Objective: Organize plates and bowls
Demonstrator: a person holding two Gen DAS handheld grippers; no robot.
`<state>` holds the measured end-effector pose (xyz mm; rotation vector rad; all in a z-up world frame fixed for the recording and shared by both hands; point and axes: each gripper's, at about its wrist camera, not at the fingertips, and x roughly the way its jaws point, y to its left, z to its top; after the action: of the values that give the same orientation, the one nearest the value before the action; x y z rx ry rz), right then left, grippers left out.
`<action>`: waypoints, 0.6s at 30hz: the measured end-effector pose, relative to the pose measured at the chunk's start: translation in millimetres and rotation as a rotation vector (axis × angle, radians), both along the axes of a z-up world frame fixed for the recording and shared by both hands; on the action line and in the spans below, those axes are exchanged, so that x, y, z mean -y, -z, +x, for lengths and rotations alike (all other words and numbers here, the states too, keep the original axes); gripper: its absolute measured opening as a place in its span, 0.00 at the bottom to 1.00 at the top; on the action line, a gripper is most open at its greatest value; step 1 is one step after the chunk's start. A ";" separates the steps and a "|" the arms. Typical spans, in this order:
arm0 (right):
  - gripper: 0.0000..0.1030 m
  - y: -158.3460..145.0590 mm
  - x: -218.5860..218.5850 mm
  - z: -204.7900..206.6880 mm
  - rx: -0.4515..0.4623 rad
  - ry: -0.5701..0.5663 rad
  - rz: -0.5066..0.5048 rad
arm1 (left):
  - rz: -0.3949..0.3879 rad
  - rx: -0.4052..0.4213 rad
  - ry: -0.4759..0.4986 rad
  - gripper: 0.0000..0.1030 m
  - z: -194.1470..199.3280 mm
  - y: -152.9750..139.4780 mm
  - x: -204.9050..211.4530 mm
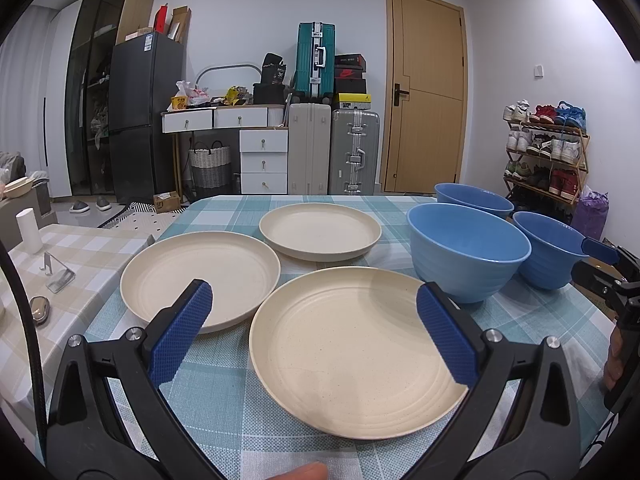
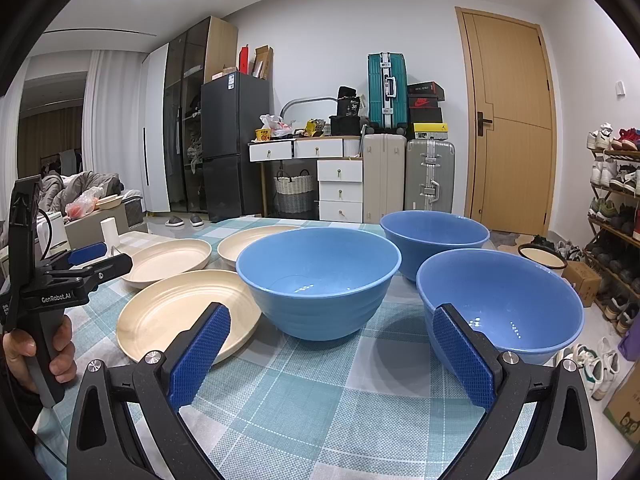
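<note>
Three cream plates lie apart on the blue checked tablecloth: a near plate, a left plate and a far plate. Three blue bowls stand to their right: a middle bowl, a far bowl and a right bowl. My left gripper is open and empty, its fingers either side of the near plate, above it. My right gripper is open and empty, in front of the middle and right bowls. The near plate also shows in the right wrist view.
A second table with a beige checked cloth adjoins on the left, holding a white cylinder and a metal stand. The table's right edge drops off beside the right bowl, with a shoe rack beyond.
</note>
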<state>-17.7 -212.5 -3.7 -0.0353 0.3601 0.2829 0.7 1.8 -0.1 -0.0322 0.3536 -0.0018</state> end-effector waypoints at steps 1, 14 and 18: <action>1.00 0.0 0.3 0.3 -0.001 0.001 0.001 | 0.000 0.001 0.000 0.99 0.0 0.0 -0.1; 1.00 3.7 -0.8 -0.2 -0.003 0.001 0.002 | -0.002 -0.001 0.000 0.99 0.1 0.0 -0.2; 1.00 4.1 -0.6 -0.1 -0.003 0.001 0.001 | -0.003 -0.001 0.000 0.99 0.1 0.0 -0.3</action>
<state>-17.8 -212.0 -7.8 -0.0333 0.3629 0.2824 0.8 2.1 -0.1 -0.0354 0.3550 -0.0027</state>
